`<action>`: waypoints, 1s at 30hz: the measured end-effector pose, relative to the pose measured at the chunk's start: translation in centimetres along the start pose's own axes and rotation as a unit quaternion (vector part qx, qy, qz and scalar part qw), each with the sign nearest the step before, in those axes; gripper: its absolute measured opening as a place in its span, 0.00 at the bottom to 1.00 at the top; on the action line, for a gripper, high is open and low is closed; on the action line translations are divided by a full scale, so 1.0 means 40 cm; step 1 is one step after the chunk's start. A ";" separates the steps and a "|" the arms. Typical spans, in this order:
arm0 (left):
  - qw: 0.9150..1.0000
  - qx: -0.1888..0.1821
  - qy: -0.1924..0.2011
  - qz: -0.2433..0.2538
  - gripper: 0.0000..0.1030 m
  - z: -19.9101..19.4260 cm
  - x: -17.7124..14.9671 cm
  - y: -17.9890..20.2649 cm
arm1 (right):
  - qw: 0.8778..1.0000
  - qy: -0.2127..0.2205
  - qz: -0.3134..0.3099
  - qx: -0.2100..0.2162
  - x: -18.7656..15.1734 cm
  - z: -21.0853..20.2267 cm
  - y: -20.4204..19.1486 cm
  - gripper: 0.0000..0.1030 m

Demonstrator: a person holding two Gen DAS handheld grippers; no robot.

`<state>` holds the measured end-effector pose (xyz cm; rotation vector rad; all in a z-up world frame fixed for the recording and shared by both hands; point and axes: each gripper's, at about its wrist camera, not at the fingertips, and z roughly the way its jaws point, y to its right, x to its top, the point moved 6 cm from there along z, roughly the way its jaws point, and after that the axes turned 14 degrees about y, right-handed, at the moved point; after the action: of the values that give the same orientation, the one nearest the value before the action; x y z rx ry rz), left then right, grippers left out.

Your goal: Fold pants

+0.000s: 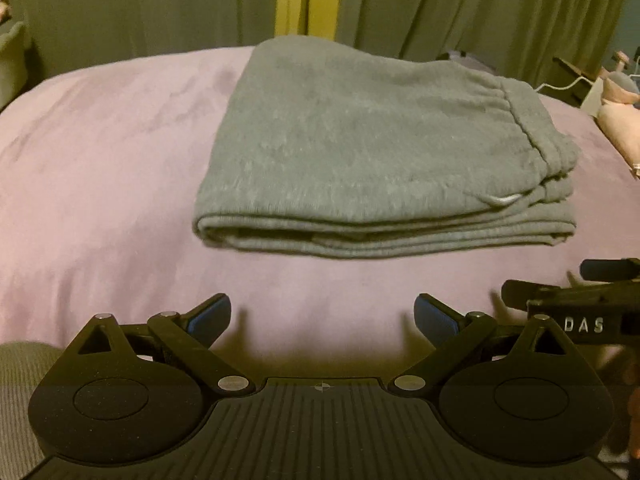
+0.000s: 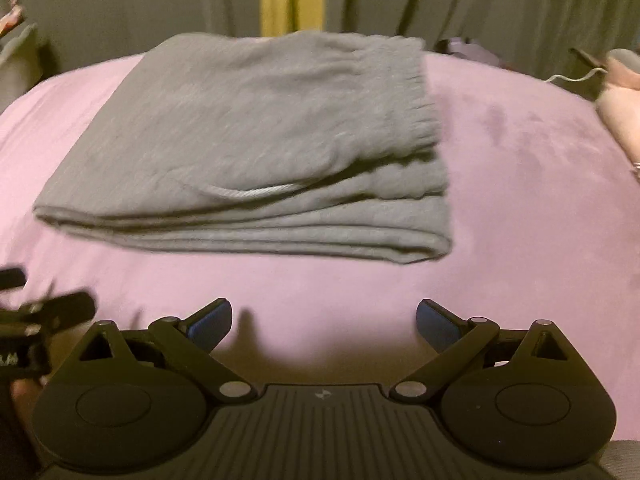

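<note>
Ahead of both claws, the grey pants (image 1: pixel 360 152) are lying folded into a compact stack on the pink bedspread (image 1: pixel 100 184), nothing gripping them. Left gripper (image 1: pixel 322 318) is sitting released, blue pads (image 1: pixel 212 316) spread wide, only bedspread showing between the fingers; the stack is lying forward and slightly right of it, well clear of the tips. Right gripper (image 2: pixel 324 322) is likewise hanging released, its blue pads (image 2: pixel 436 326) splayed apart, and the pants (image 2: pixel 260 148) are lying forward and to its left, apart from the fingertips. Folded layers are facing both claws as stacked edges along the near side; the elastic waistband (image 1: pixel 532 128) is running along the right end of the stack, looking gathered and ribbed. A pale drawstring (image 2: pixel 252 192) is poking out from under the top layer near the front edge, also showing in the left wrist view as a short light loop (image 1: pixel 504 199). Each claw is catching the other at frame edge: right gripper is appearing at the far right of the left wrist view (image 1: pixel 576 300), with lettering on its body; left gripper is appearing at the far left of the right wrist view (image 2: pixel 44 308), blurred. Both claws are casting shadows on the bedspread just in front of their fingers. Beyond the stack, grey-green curtains (image 1: pixel 440 4) are hanging with a yellow strip (image 1: pixel 294 0) between them. Off to the far right, pinkish objects (image 2: pixel 624 92) and a white cable (image 2: pixel 572 77) are sitting by the bed edge, too blurred to identify.
</note>
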<state>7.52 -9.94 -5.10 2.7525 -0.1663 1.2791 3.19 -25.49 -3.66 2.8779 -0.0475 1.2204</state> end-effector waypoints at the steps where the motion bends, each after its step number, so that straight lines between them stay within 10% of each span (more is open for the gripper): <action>1: 1.000 0.007 0.002 -0.003 0.98 0.009 0.002 -0.005 | 1.000 0.023 -0.018 -0.011 0.013 -0.001 -0.007 0.96; 30: 0.997 0.031 -0.057 -0.032 0.98 0.106 -0.007 -0.034 | 0.999 0.031 -0.020 -0.023 0.040 0.053 -0.009 0.96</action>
<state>10.74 -9.18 -8.10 2.8596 -0.0483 1.1314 5.84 -25.21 -3.99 2.7869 -0.0154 1.2821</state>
